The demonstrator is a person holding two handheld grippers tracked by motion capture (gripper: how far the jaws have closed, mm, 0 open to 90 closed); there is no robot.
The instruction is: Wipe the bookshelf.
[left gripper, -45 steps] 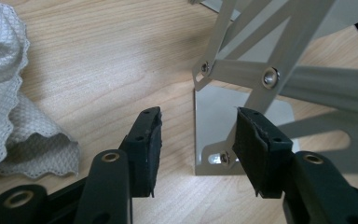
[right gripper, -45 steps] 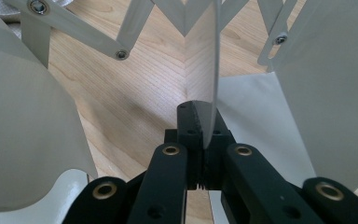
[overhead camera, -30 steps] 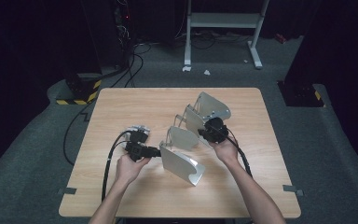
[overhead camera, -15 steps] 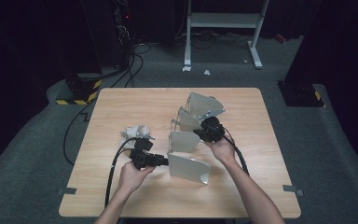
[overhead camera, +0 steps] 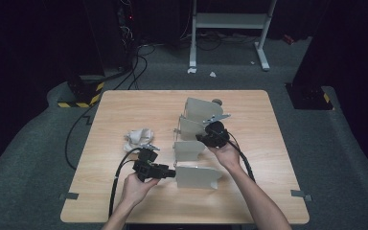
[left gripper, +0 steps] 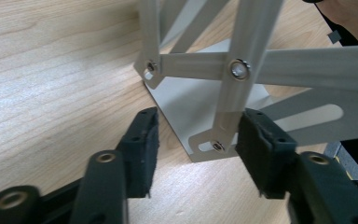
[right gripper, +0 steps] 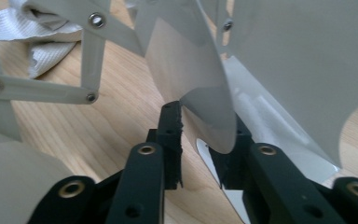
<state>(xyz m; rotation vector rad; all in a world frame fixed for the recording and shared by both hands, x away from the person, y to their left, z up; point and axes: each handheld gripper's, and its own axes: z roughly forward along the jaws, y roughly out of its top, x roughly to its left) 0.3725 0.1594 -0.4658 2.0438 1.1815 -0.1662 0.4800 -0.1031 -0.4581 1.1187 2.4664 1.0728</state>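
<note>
Rack: a grey metal folding rack (overhead camera: pixel 195 143) of upright panels joined by riveted cross-struts (left gripper: pixel 205 65), standing slightly right of the middle of the bench (overhead camera: pixel 124 103), stretched from the far edge toward the near edge.
Nearest panel: the panel (overhead camera: pixel 197 176) closest to the near edge, with the left gripper at its left end.
Left gripper: the left gripper (left gripper: pixel 196 140) had just been opening; its jaws were spread around the lower end of a strut, with a clear gap at one pad.
Right gripper: the right gripper (right gripper: pixel 203 140) had just been opening; its jaws were parted, a panel edge (right gripper: pixel 200 107) between them, unpinched.
Cloth: a crumpled white cloth (overhead camera: pixel 136 138) lay left of the rack, near the left gripper.
</note>
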